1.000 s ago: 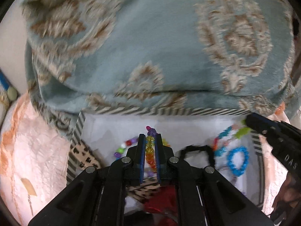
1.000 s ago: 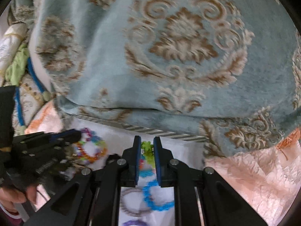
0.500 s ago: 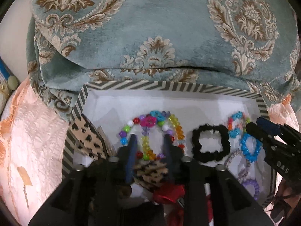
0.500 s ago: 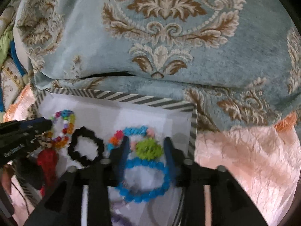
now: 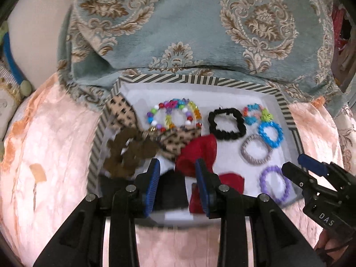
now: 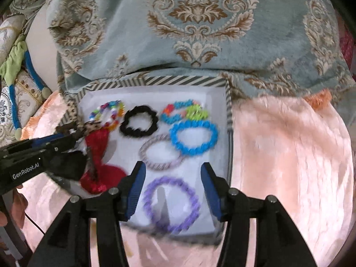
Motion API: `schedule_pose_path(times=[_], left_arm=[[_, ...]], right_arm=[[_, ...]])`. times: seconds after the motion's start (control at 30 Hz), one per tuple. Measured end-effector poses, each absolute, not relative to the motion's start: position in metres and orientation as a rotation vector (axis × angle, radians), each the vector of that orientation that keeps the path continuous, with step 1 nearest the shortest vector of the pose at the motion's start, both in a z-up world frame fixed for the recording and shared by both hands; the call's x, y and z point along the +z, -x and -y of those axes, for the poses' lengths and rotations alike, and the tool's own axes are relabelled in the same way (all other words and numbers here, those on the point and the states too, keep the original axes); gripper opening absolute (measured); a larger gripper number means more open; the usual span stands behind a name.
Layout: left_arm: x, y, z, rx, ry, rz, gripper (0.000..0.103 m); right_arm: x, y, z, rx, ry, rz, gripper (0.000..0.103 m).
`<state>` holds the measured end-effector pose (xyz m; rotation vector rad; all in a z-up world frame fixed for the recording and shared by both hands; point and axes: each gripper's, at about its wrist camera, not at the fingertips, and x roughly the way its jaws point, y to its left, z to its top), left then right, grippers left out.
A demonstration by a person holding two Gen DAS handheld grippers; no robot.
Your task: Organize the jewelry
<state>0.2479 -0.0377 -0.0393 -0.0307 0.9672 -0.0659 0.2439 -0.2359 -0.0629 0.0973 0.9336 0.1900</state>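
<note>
A striped-rimmed tray (image 5: 200, 81) with a white floor holds a multicolour bead bracelet (image 5: 151, 112), a black scrunchie (image 5: 224, 135), a blue bead bracelet (image 5: 270, 123), a grey spiral tie (image 5: 244, 149), a purple bracelet (image 5: 263, 184), a red bow (image 5: 200, 151) and a leopard bow (image 5: 175, 142). My left gripper (image 5: 177, 164) hovers open over the tray's near left, nothing in it. My right gripper (image 6: 173, 169) hangs above the purple bracelet (image 6: 169, 180); its jaws are opening and grip nothing. Each gripper shows in the other's view: right (image 5: 292, 163), left (image 6: 69, 139).
A teal damask cushion (image 5: 200, 33) leans over the tray's far rim. Crumpled peach bedspread (image 6: 289, 155) surrounds the tray on the left, right and near sides. A blue cord (image 5: 11, 62) and patterned fabric lie at the far left.
Both grippers went from shut on bead bracelets at the tray's far side to open, and drew back toward the near edge. The bracelets now lie on the tray floor.
</note>
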Motion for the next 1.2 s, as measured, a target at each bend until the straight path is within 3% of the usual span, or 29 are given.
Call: schedule_pose_path(times=[0.6,1.2], left_arm=[[0.008,-0.168,0.02,0.027,-0.001,-0.822,0.016],[0.031,-0.143,0.022,0.051,-0.008,-0.763,0.016]], right_arm=[[-0.013,-0.168,0.201,0.171,-0.089,-0.845,0.061],[0.016,-0.143,0.194,0.176,-0.071,-0.778,0.069]])
